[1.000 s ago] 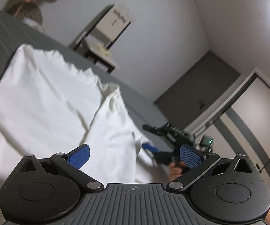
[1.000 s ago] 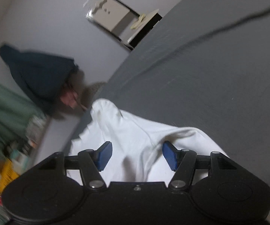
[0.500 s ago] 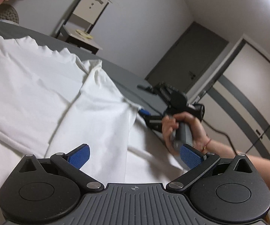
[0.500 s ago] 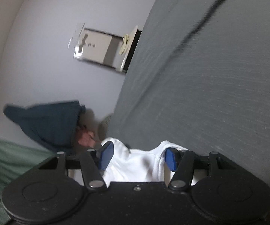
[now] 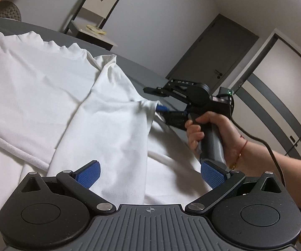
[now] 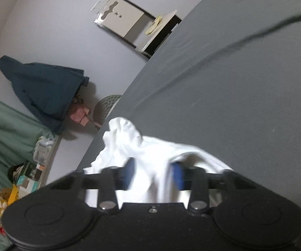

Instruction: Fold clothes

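A white garment (image 5: 46, 83) lies spread and partly folded over itself on a grey bed (image 5: 142, 68). My left gripper (image 5: 150, 175) hovers open just above its near part, blue pads wide apart, nothing between them. A hand (image 5: 213, 129) holds my right gripper (image 5: 152, 99) at the garment's right edge, where the cloth bunches up into its tips. In the right wrist view, motion-blurred, the right gripper (image 6: 152, 173) has its pads drawn in on a fold of the white garment (image 6: 129, 138).
Bare grey bed (image 6: 234, 83) stretches beyond the garment. A white chair (image 5: 96, 31) stands by the wall behind the bed, and a dark door (image 5: 213, 52) is at the right. A cable (image 5: 265, 146) trails from the right gripper. A dark jacket (image 6: 41, 87) hangs over floor clutter (image 6: 25, 177).
The right gripper's pads have drawn closer together around the cloth edge, which now bunches at its tips. The left gripper tilted slightly, still open above the garment.
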`<control>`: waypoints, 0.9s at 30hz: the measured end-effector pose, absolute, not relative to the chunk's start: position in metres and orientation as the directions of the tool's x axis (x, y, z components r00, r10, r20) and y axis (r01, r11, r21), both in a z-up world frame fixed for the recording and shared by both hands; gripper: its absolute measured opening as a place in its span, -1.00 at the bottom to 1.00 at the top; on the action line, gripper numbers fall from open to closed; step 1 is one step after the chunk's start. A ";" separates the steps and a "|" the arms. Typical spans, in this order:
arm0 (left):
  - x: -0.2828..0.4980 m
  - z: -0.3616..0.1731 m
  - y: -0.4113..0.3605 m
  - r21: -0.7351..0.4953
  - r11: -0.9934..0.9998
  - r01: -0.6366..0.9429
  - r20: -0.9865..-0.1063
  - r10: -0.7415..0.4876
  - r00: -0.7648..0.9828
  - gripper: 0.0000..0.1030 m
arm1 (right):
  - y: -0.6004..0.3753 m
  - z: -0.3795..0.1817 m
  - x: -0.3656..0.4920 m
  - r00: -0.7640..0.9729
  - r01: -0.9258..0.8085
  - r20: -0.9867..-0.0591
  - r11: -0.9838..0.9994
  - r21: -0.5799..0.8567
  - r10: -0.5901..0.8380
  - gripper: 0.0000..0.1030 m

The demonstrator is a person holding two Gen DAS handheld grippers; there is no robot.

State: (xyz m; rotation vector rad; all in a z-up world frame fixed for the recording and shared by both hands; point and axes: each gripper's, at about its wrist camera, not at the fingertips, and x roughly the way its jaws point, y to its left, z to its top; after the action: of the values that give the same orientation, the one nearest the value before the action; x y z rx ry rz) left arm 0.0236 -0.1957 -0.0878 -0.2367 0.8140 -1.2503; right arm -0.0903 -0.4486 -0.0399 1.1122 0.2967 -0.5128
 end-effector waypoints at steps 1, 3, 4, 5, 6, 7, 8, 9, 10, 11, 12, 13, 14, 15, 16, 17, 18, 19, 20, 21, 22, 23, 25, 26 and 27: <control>0.024 -0.088 -0.196 -0.575 0.335 0.747 -0.418 -0.905 0.084 1.00 | -0.451 -0.040 -0.091 0.846 0.531 -0.473 0.325 0.782 -0.245 -0.49; 0.024 -0.088 -0.196 -0.577 0.335 0.745 -0.420 -0.904 0.082 1.00 | -0.455 -0.041 -0.094 0.845 0.530 -0.472 0.288 0.797 -0.249 -0.49; 0.024 -0.089 -0.196 -0.576 0.336 0.745 -0.422 -0.903 0.081 1.00 | -0.456 -0.043 -0.096 0.845 0.530 -0.473 0.271 0.803 -0.251 -0.49; 0.024 -0.089 -0.196 -0.575 0.337 0.745 -0.425 -0.902 0.080 1.00 | -0.457 -0.045 -0.098 0.844 0.530 -0.473 0.254 0.809 -0.252 -0.49; 0.024 -0.090 -0.197 -0.571 0.337 0.749 -0.429 -0.900 0.078 1.00 | -0.457 -0.047 -0.099 0.845 0.527 -0.471 0.246 0.814 -0.253 -0.52; 0.023 -0.090 -0.197 -0.566 0.337 0.753 -0.433 -0.898 0.076 1.00 | -0.457 -0.047 -0.099 0.846 0.526 -0.468 0.254 0.812 -0.255 -0.71; 0.021 -0.089 -0.197 -0.555 0.336 0.761 -0.437 -0.896 0.076 1.00 | -0.457 -0.046 -0.099 0.844 0.531 -0.472 0.267 0.804 -0.256 -0.87; 0.020 -0.088 -0.197 -0.545 0.334 0.769 -0.441 -0.894 0.077 1.00 | -0.457 -0.045 -0.099 0.843 0.533 -0.472 0.278 0.799 -0.260 -0.87; 0.018 -0.087 -0.198 -0.534 0.333 0.777 -0.445 -0.892 0.077 1.00 | -0.457 -0.043 -0.100 0.843 0.531 -0.464 0.282 0.799 -0.271 -0.87; 0.017 -0.085 -0.197 -0.525 0.327 0.785 -0.446 -0.892 0.073 1.00 | -0.457 -0.041 -0.102 0.843 0.528 -0.456 0.283 0.801 -0.286 -0.88; 0.015 -0.083 -0.197 -0.520 0.320 0.792 -0.449 -0.891 0.065 1.00 | -0.456 -0.040 -0.103 0.839 0.533 -0.455 0.282 0.798 -0.299 -0.88; 0.013 -0.082 -0.196 -0.514 0.312 0.799 -0.452 -0.890 0.057 1.00 | -0.457 -0.041 -0.102 0.829 0.548 -0.469 0.276 0.790 -0.304 -0.88; 0.012 -0.081 -0.196 -0.513 0.307 0.802 -0.462 -0.886 0.043 1.00 | -0.457 -0.044 -0.100 0.820 0.563 -0.488 0.266 0.782 -0.300 -0.88; 0.011 -0.083 -0.196 -0.511 0.311 0.801 -0.484 -0.875 0.031 1.00 | -0.458 -0.047 -0.098 0.808 0.581 -0.509 0.256 0.773 -0.296 -0.88; 0.010 -0.084 -0.196 -0.509 0.315 0.801 -0.505 -0.863 0.018 1.00 | -0.459 -0.049 -0.097 0.799 0.594 -0.525 0.249 0.765 -0.293 -0.90; 0.009 -0.085 -0.195 -0.503 0.324 0.801 -0.522 -0.853 0.017 1.00 | -0.460 -0.051 -0.096 0.799 0.594 -0.528 0.243 0.767 -0.288 -0.87; 0.008 -0.085 -0.193 -0.495 0.325 0.806 -0.532 -0.846 0.014 1.00 | -0.460 -0.051 -0.096 0.802 0.590 -0.528 0.233 0.773 -0.280 -0.84; 0.007 -0.084 -0.191 -0.485 0.319 0.814 -0.538 -0.843 0.010 1.00 | -0.459 -0.049 -0.097 0.806 0.585 -0.528 0.226 0.779 -0.268 -0.67; 0.006 -0.082 -0.190 -0.476 0.316 0.821 -0.548 -0.836 0.004 1.00 | -0.457 -0.046 -0.098 0.811 0.580 -0.528 0.222 0.784 -0.254 -0.41; 0.005 -0.079 -0.189 -0.467 0.313 0.827 -0.551 -0.834 0.004 1.00 | -0.454 -0.040 -0.100 0.810 0.582 -0.534 0.223 0.782 -0.243 -0.28; 0.005 -0.076 -0.188 -0.458 0.310 0.833 -0.554 -0.833 0.005 1.00 | -0.447 -0.032 -0.101 0.798 0.601 -0.554 0.230 0.766 -0.239 -0.08; 0.004 -0.074 -0.187 -0.449 0.308 0.839 -0.544 -0.839 0.016 1.00 | -0.439 -0.023 -0.102 0.777 0.629 -0.583 0.240 0.740 -0.238 -0.05; 0.004 -0.069 -0.186 -0.441 0.311 0.842 -0.522 -0.852 0.041 1.00 | -0.423 -0.001 -0.098 0.754 0.657 -0.609 0.300 0.692 -0.245 -0.03; 0.005 -0.067 -0.185 -0.443 0.318 0.838 -0.511 -0.858 0.055 1.00 | -0.417 0.011 -0.092 0.761 0.648 -0.599 0.346 0.679 -0.250 -0.03; 0.006 -0.067 -0.185 -0.453 0.325 0.830 -0.503 -0.862 0.063 1.00 | -0.412 0.024 -0.084 0.767 0.638 -0.588 0.399 0.658 -0.257 -0.03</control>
State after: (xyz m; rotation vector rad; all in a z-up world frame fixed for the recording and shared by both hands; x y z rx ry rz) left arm 0.0062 -0.1848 -0.0667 -0.0484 0.7989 -1.2793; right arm -0.0835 -0.4117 0.0244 1.0117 0.4302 -0.5884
